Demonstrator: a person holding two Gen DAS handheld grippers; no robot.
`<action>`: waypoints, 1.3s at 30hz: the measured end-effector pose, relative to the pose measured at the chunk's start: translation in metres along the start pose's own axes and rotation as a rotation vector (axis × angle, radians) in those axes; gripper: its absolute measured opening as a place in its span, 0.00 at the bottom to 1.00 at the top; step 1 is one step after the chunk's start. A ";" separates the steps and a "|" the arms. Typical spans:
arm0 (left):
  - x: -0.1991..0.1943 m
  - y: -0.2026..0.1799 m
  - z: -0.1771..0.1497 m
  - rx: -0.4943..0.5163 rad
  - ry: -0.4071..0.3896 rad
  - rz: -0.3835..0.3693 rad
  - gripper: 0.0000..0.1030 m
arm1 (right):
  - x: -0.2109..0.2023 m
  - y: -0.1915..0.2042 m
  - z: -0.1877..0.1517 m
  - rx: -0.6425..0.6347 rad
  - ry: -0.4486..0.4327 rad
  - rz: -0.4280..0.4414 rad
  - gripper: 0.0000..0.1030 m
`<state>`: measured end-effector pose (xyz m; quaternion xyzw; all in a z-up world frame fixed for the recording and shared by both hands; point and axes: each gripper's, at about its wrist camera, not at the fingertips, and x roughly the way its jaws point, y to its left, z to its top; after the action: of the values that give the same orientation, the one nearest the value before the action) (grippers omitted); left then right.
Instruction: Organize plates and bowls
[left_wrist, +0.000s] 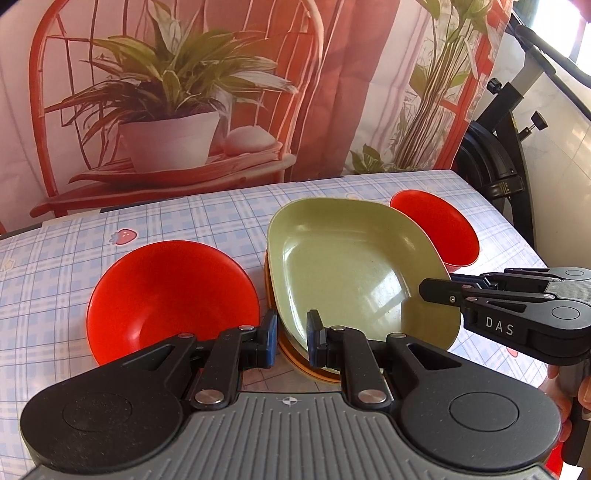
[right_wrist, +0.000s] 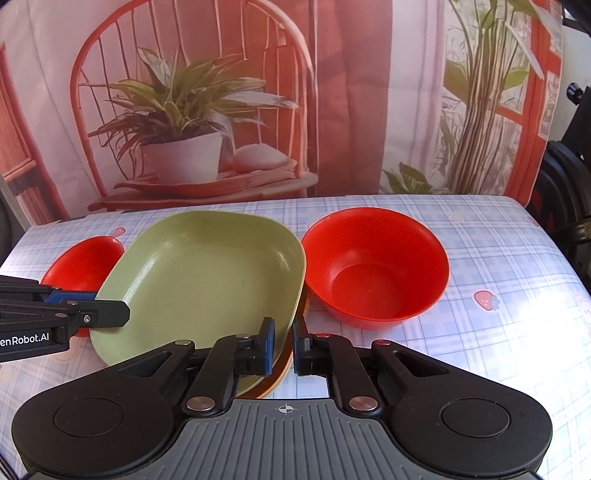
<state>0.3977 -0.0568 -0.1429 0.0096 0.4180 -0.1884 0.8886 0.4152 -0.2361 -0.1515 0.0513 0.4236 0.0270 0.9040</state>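
Both claws, left gripper (left_wrist: 291, 341) and right gripper (right_wrist: 283, 347), straddle opposite rims of the green plate (left_wrist: 343, 266) stacked on an orange one, jaws slightly spread; we judge it light, stiff, glossy-slick, best pinched at the rim, red bowls (right_wrist: 375, 266) flanking.

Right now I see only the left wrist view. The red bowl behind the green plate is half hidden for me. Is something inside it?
Observer: No. In the right wrist view the right red bowl stands upright and empty.
Operator: How does the right gripper sit at the green plate?
Observer: The right gripper straddles the rim of the green plate, one finger inside and one outside.
Operator: Does the orange plate reach that side too?
Observer: Yes. The edge of the orange plate shows under the green one, between those fingers.
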 end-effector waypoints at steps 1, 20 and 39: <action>0.000 0.001 0.000 -0.004 0.002 0.000 0.16 | 0.001 0.000 0.000 0.001 0.001 0.001 0.09; -0.011 -0.001 -0.005 -0.011 -0.028 0.005 0.16 | -0.011 -0.004 -0.003 -0.002 -0.012 0.007 0.10; -0.049 0.010 -0.008 -0.021 -0.068 0.020 0.16 | -0.056 -0.007 -0.003 0.074 -0.084 0.043 0.10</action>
<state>0.3674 -0.0300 -0.1131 -0.0020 0.3896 -0.1750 0.9042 0.3770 -0.2475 -0.1118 0.0949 0.3847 0.0286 0.9177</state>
